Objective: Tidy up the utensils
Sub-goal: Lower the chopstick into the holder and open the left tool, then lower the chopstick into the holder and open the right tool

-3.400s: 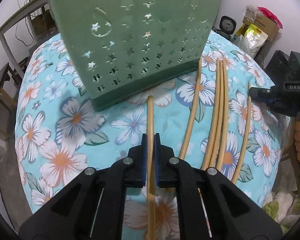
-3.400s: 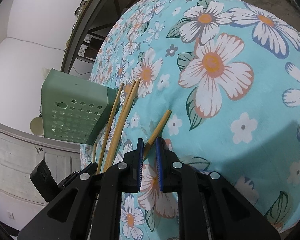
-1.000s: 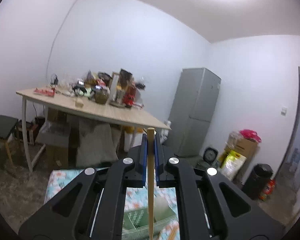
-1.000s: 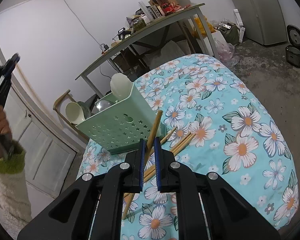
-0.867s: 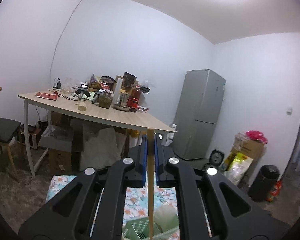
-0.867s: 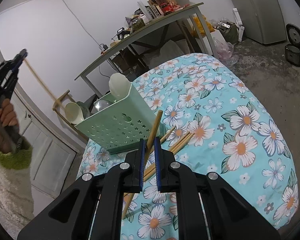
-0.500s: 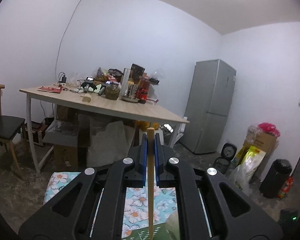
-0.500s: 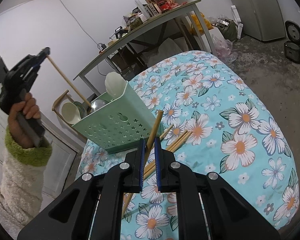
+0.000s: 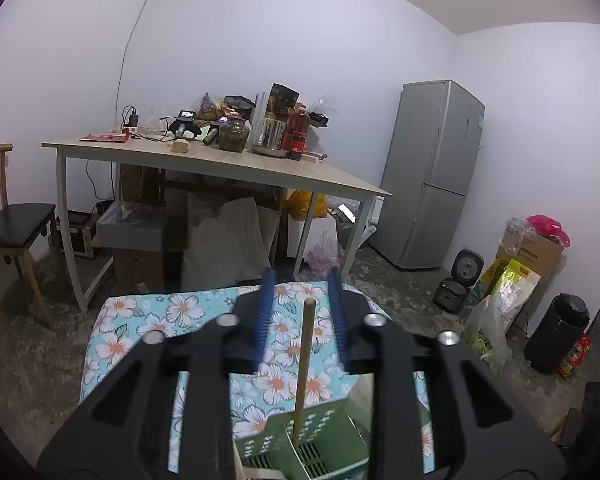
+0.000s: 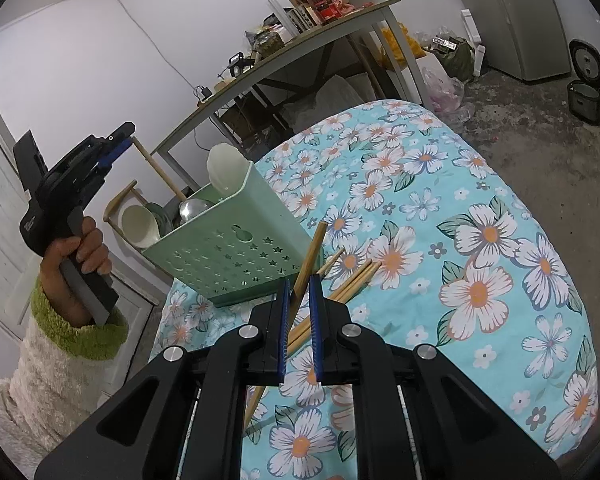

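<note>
My left gripper (image 9: 301, 316) hangs above the green star-punched holder (image 9: 320, 440). Its jaws are opening, and a bamboo chopstick (image 9: 302, 372) stands free between the blue pads (image 9: 266, 316), its lower end down in a holder compartment. The right wrist view shows that left gripper (image 10: 122, 138) in a hand at the left, the released chopstick (image 10: 160, 172) slanting into the holder (image 10: 228, 248). My right gripper (image 10: 300, 280) is shut on another chopstick (image 10: 314, 248), held tilted above the table. Several more chopsticks (image 10: 352, 278) lie on the floral cloth beside the holder.
White spoons (image 10: 224, 168) and a metal ladle (image 10: 194, 208) stand in the holder. The floral tablecloth (image 10: 480, 240) slopes away to its edges. Beyond are a cluttered wooden table (image 9: 220, 160), a chair (image 9: 12, 224), a fridge (image 9: 432, 176) and a black bin (image 9: 556, 332).
The left gripper has come down over the holder with its chopstick, and its jaws have spread off the stick, which now stands in the holder. The right gripper has stayed put.
</note>
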Tool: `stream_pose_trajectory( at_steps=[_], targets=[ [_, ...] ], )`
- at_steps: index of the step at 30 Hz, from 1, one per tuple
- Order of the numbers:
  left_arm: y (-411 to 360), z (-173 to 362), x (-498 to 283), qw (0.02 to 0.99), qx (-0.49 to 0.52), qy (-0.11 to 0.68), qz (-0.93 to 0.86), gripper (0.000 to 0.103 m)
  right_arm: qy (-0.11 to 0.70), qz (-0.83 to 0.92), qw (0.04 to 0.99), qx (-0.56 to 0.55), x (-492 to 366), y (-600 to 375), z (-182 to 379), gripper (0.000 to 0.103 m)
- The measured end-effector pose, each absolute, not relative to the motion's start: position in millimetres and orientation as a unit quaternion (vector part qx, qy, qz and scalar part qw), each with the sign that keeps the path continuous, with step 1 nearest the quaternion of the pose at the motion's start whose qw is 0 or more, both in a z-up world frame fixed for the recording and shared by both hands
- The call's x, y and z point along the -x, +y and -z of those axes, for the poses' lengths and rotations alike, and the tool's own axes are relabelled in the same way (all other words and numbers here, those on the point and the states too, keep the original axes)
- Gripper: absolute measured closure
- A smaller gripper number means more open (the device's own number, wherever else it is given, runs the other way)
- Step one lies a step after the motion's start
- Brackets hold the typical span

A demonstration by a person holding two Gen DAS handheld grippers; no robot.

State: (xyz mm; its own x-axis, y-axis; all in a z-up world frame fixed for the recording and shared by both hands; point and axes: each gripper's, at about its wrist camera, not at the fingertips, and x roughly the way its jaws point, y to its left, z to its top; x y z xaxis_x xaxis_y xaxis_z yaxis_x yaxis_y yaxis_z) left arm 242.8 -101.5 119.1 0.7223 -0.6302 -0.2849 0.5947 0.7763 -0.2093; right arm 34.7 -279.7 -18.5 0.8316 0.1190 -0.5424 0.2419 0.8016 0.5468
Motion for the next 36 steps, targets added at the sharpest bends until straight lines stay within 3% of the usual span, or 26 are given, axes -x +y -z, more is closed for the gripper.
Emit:
stream_pose_trajectory(
  at_steps=[3,16,26,36],
  targets=[
    [-94,-120,-236,0.928,0.053,0.17,0.327,0.061,0.285,0.034,0.907,-0.309,-32,-278,14,0.093],
    [-28,-132,-171,0.935,0.056,0.148,0.316,0.043,0.214,-0.001,0.954,-0.209,-26,-251,-74,0.097],
    [6,-78,-133,0.928,0.029,0.207,0.308,0.039,0.128,-0.053,0.981,-0.133,-53,-226,-166,0.097],
    [18,-29,-128,0.915,0.025,0.267,0.301,0.038,0.103,-0.061,0.988,-0.094,-109,-216,-203,0.097]
  ],
)
